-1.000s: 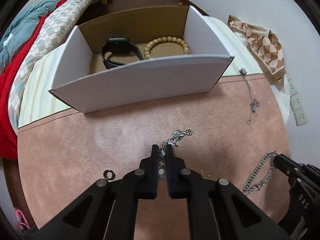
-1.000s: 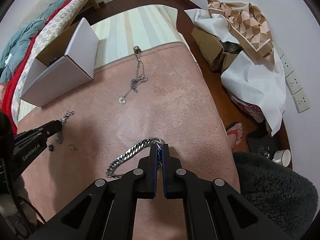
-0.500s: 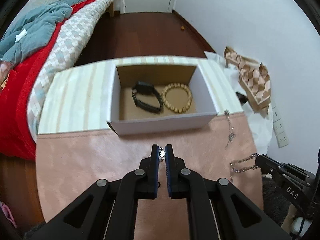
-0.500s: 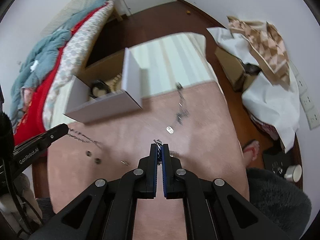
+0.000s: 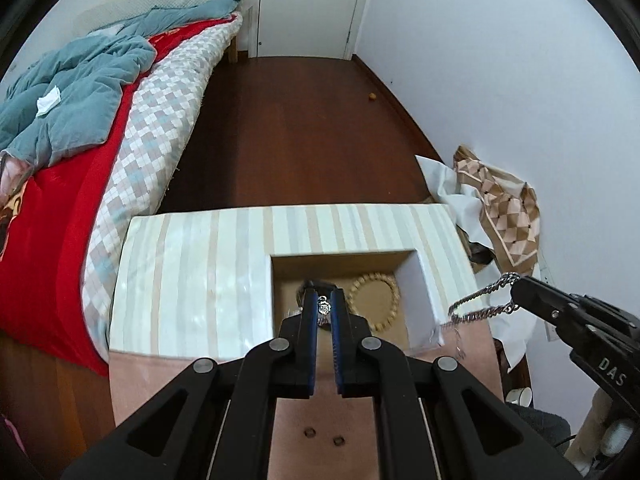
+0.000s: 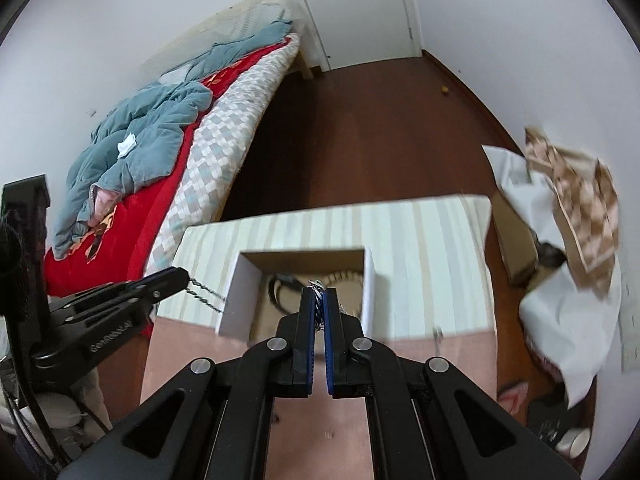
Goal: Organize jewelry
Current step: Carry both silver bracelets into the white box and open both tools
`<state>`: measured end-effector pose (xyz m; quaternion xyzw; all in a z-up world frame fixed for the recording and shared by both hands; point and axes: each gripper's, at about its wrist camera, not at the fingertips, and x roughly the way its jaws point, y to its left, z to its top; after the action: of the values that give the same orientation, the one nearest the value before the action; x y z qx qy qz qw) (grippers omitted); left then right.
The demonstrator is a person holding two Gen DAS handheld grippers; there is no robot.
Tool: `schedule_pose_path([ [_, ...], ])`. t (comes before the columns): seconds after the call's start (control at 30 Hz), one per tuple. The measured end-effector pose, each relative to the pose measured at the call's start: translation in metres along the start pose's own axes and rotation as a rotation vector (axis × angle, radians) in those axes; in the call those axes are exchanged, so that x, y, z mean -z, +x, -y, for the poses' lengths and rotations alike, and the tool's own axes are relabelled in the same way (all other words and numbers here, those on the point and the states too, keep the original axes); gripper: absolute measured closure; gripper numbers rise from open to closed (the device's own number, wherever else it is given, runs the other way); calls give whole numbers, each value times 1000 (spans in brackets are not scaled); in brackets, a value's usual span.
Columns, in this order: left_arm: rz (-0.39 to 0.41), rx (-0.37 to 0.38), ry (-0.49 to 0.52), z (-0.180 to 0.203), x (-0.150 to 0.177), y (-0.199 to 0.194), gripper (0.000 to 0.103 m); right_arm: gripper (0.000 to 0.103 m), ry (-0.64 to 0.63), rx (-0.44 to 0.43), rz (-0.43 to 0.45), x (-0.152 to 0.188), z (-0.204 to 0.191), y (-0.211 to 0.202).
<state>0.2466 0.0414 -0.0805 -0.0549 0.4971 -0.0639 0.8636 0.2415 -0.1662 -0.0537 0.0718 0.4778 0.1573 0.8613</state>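
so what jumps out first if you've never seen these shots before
Both grippers hover over the open white box, each pinching jewelry: the left gripper holds a charm bracelet, the right gripper a chunky silver chain. Inside the box lies a wooden bead bracelet; the red bedding glows at the left.

Open white cardboard box [image 5: 420,292], brown inside, sits on striped table end; holds a tan beaded bracelet [image 5: 374,300] lying flat and a dark watch [image 6: 282,286] beside it. Thin silver charm chain [image 5: 323,309] hangs pinched above box. Heavy silver curb-link chain [image 5: 480,302] hangs pinched, draped past box's right wall.
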Motion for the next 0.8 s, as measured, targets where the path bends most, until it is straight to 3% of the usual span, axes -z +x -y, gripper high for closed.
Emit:
schedule_pose_path([
  [0.2, -94, 4, -19, -19, -16, 48, 99, 99, -16, 2, -76, -28, -10, 54],
  [0.4, -189, 17, -43, -29, -11, 85, 98, 99, -8, 3, -175, -22, -1, 107],
  [0.57, -247, -45, -69, -32, -8, 95, 95, 98, 0, -13, -270, -12, 5, 131],
  [0.67, -234, -54, -83, -33, -8, 90, 94, 97, 15, -19, -352, -6, 8, 141],
  [0.73, -210, -72, -80, -32, -10, 84, 89, 85, 4, -2, -375, -2, 8, 142],
  [0.77, -200, -79, -75, -31, -11, 81, 79, 79, 2, 5, -377, 0, 8, 141],
  [0.8, -179, -88, -72, -29, -11, 75, 64, 62, -3, 12, -375, 1, 8, 139],
])
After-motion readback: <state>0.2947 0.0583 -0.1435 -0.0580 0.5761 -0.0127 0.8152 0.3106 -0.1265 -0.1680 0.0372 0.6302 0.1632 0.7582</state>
